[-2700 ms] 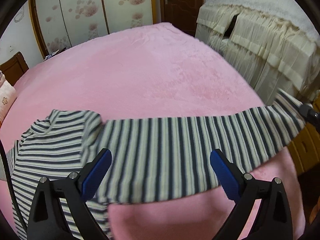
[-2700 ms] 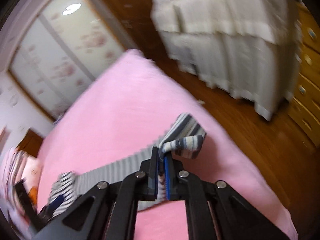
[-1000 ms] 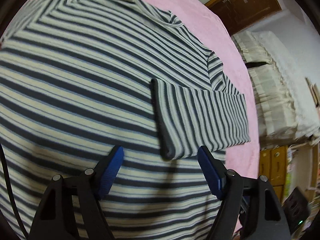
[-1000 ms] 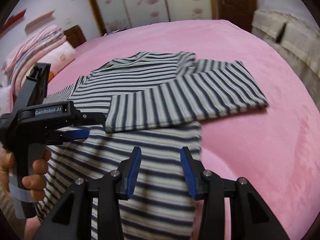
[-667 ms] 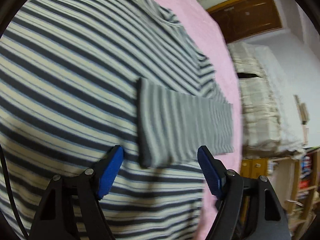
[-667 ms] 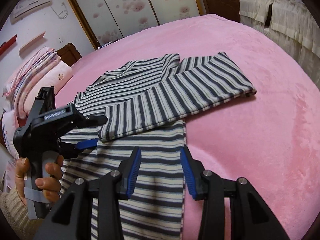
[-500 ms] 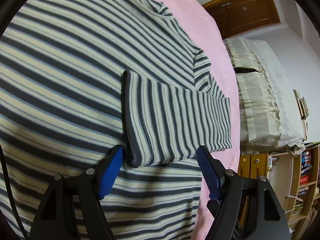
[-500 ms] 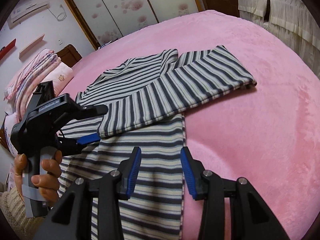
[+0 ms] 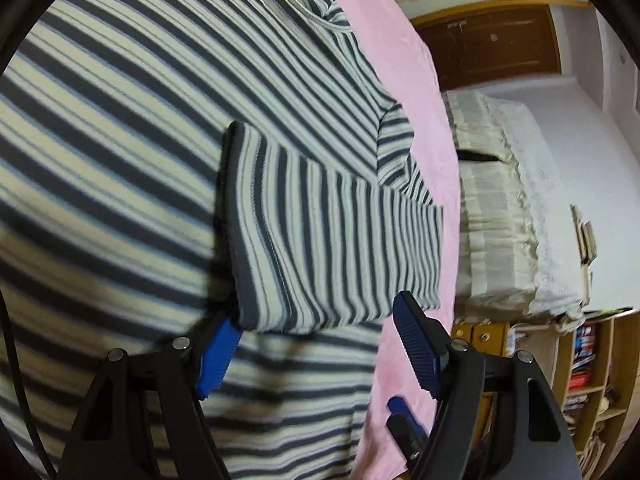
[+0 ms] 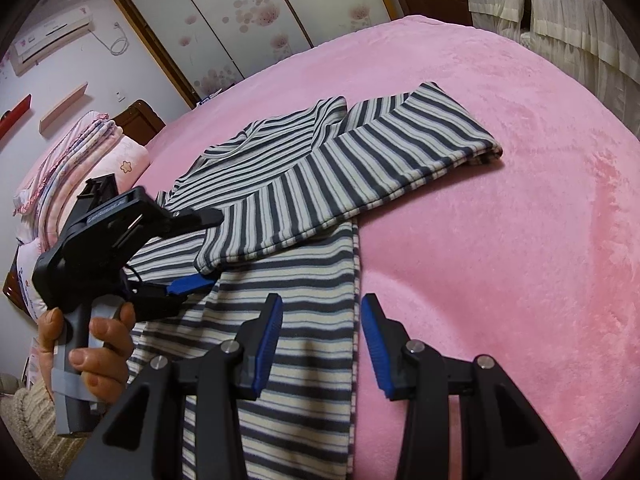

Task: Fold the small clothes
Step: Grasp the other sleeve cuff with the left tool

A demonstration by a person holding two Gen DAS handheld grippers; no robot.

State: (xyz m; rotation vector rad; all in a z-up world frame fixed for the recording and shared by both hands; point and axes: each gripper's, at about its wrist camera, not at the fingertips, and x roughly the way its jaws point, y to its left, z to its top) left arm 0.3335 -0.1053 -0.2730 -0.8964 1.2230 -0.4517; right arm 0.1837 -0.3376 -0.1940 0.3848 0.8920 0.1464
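A pink bed (image 10: 500, 220) filled most of the right wrist view, with a striped shirt (image 10: 288, 340) spread flat on it. One sleeve (image 10: 352, 184) lay folded across the shirt's body. The left gripper (image 9: 316, 340), held in a hand (image 10: 96, 344), had just been closing, its jaws still apart around the sleeve's cuff (image 9: 236, 232) without pinching it. The right gripper (image 10: 320, 340) hovered over the shirt's side edge, jaws apart and gripping nothing.
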